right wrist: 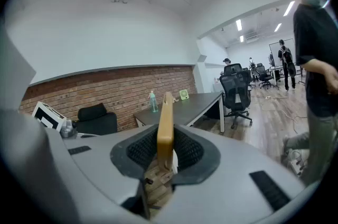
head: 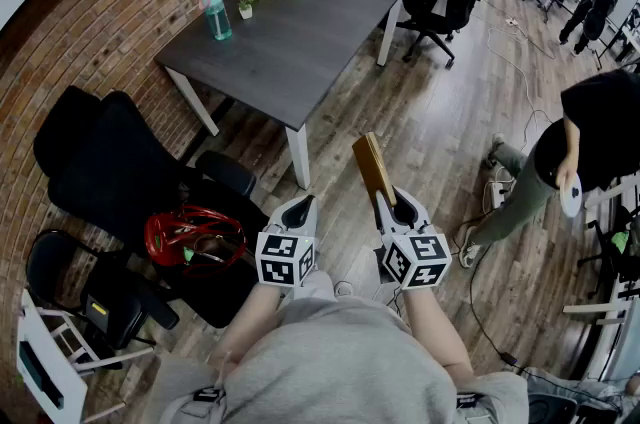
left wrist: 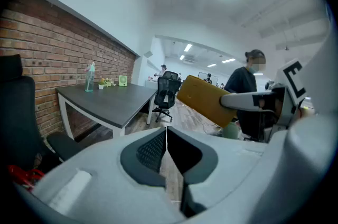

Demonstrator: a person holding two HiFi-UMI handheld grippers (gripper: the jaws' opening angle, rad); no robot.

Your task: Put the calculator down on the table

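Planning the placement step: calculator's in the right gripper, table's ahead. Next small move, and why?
Probably carry the right gripper forward toward the table. The calculator is clamped in it over the floor, short of the tabletop.

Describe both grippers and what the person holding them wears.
The left gripper and right gripper have pale grey shells, with black textured pads inside the jaws. Each carries a white cube of black square markers. The person wears a grey top.
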